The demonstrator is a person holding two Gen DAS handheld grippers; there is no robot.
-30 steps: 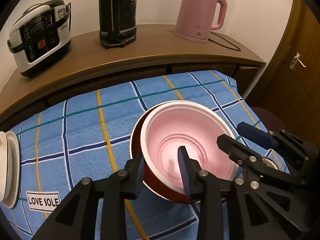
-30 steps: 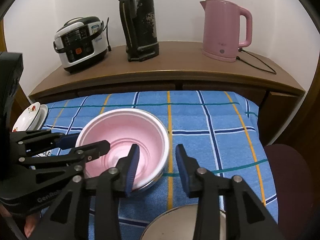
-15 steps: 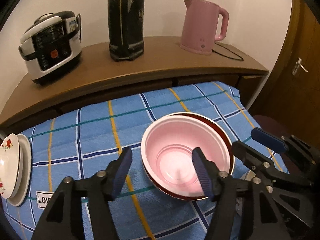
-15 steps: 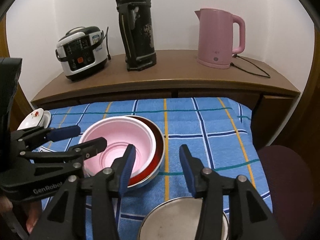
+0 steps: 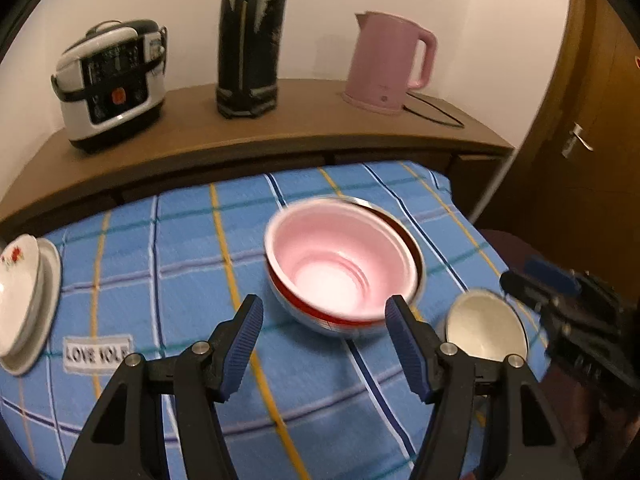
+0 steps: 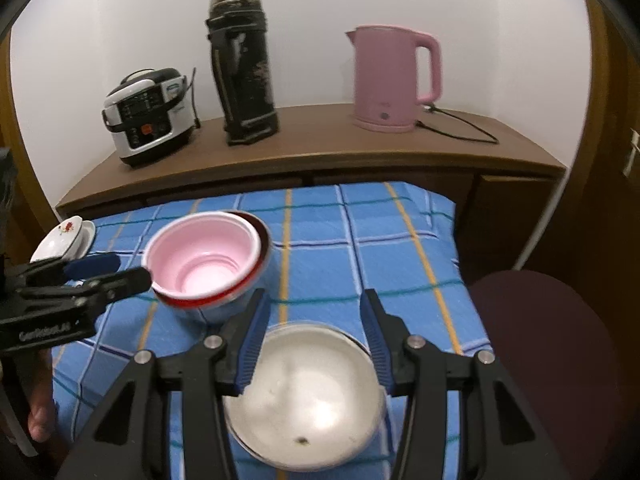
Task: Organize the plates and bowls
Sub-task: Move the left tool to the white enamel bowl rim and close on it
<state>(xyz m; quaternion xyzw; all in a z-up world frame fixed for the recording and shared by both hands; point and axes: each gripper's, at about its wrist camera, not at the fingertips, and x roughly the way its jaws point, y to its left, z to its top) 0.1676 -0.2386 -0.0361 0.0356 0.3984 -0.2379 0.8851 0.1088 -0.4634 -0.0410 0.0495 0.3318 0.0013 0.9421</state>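
A pink bowl point(image 5: 340, 268) point(image 6: 200, 256) sits nested, slightly tilted, inside a red-lined steel bowl point(image 5: 332, 322) point(image 6: 224, 304) on the blue checked cloth point(image 5: 160, 280). My left gripper point(image 5: 325, 318) point(image 6: 128, 270) stands open just in front of that stack, touching nothing. A steel bowl point(image 6: 304, 392) point(image 5: 484, 328) lies nearer the front edge. My right gripper point(image 6: 314, 304) point(image 5: 520, 274) hovers open over its far rim, its pads off the metal. A white flowered bowl point(image 5: 16, 280) point(image 6: 60, 236) rests on a white plate point(image 5: 44, 304) at the left edge.
Behind the table a wooden counter point(image 6: 320, 152) carries a rice cooker point(image 6: 148, 120), a black thermos point(image 6: 244, 68) and a pink kettle point(image 6: 392, 80) with its cord. A dark red stool point(image 6: 540, 352) stands at the right. A hand point(image 6: 38, 412) shows at lower left.
Both grippers let go of the pink bowl's rim and drew back toward the front edge. The left jaws opened wide. The steel bowl has come fully into view.
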